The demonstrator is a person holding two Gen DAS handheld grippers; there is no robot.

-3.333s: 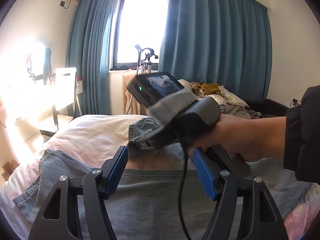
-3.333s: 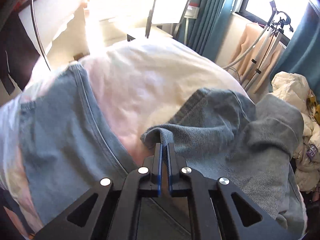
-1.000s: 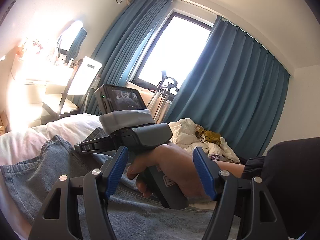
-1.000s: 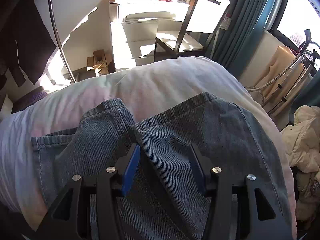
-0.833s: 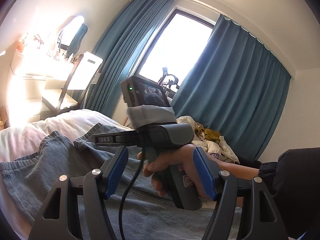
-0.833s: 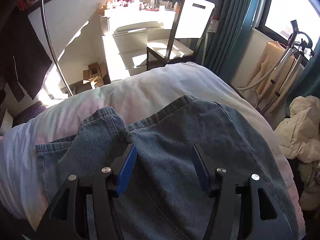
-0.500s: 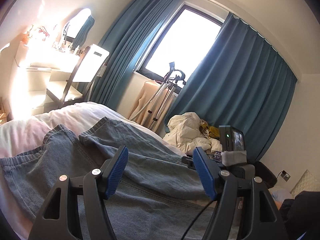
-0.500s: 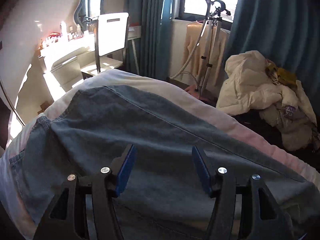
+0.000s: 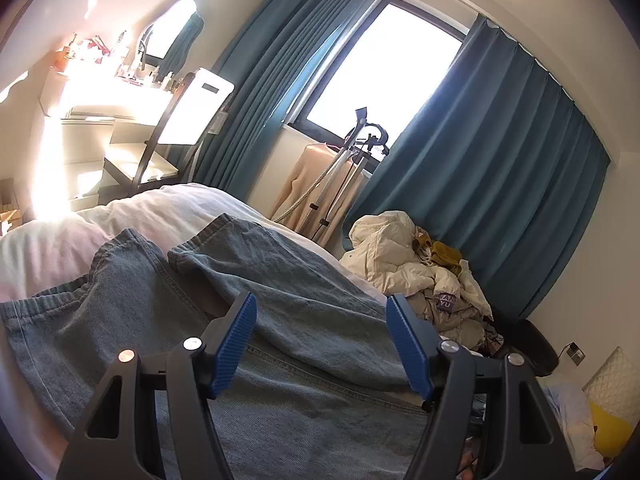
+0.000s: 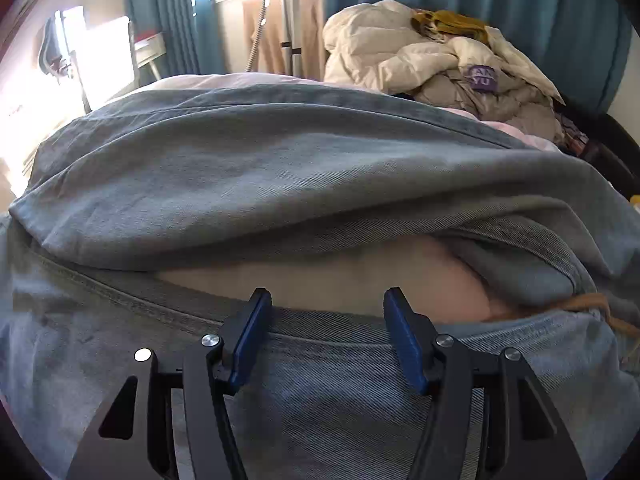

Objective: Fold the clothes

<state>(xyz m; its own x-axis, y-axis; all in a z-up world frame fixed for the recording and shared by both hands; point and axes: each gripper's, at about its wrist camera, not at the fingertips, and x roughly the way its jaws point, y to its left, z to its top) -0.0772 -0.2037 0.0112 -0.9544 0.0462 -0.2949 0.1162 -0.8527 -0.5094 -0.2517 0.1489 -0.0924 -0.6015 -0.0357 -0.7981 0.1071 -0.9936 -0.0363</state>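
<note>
Your working surface is a bed [image 9: 168, 208] under a pale, pink-white cover, puffy and rounded, sunlit at its far left end. Blue denim jeans [image 9: 132, 328] lie directly on it, spread wide, taking most of the near part. From your left wrist view, two hemmed leg ends sit side by side near the far edge, one leg folded over across the other fabric. From your right wrist view, the folded leg [image 10: 256, 168] lies as a thick band over the lower layer; a strip of bare cover [image 10: 344, 280] shows between them. Far right, a heap of cream clothing [image 9: 404, 256] sits beside the bed; whether it rests on it, you can't tell.
</note>
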